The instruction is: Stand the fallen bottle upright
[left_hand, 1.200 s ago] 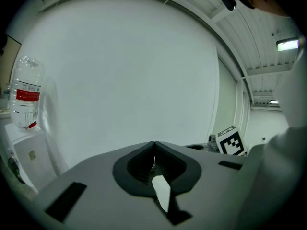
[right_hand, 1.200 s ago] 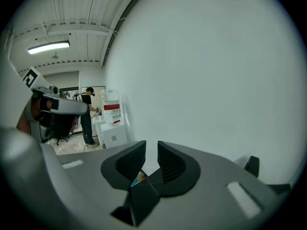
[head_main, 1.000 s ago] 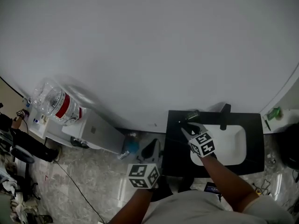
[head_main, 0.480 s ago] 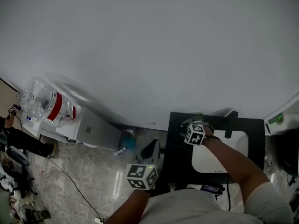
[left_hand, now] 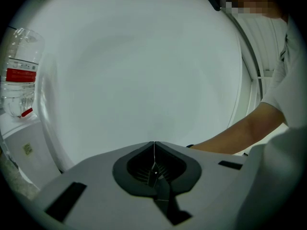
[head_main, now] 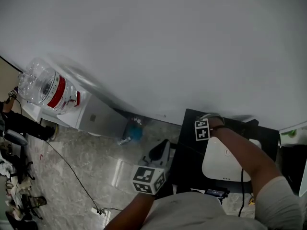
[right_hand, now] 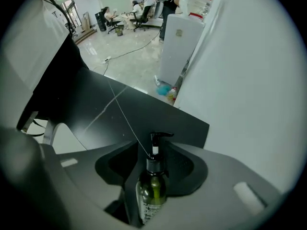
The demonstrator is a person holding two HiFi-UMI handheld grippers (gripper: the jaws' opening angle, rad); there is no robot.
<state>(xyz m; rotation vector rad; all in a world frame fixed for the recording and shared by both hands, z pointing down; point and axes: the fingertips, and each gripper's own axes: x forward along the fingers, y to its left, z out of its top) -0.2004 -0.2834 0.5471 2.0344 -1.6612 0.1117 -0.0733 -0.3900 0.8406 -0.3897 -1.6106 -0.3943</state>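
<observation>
In the right gripper view a small green pump bottle point(right_hand: 152, 188) with a black pump head lies along the gap of my right gripper point(right_hand: 153, 150). Its jaws are opening, and they stand on either side of the bottle's neck without visibly pressing on it. In the head view that gripper point(head_main: 208, 115) points down at the back left corner of the black counter point(head_main: 189, 164), close to the white wall, and it hides the bottle. My left gripper point(head_main: 160, 152) hangs beside the counter's left edge. Its jaws point(left_hand: 154, 145) are shut with nothing in them.
A white basin point(head_main: 220, 159) with a black faucet point(head_main: 249, 123) is set in the counter to the right. A water dispenser point(head_main: 96, 123) with a big clear bottle point(head_main: 48, 87) stands at the left. A blue object point(head_main: 134, 131) and a cable point(head_main: 72, 176) lie on the marble floor.
My right gripper has gone down and toward the wall at the counter's back corner, rolling as it went. My left gripper has drifted a little to the right. The head view has tilted.
</observation>
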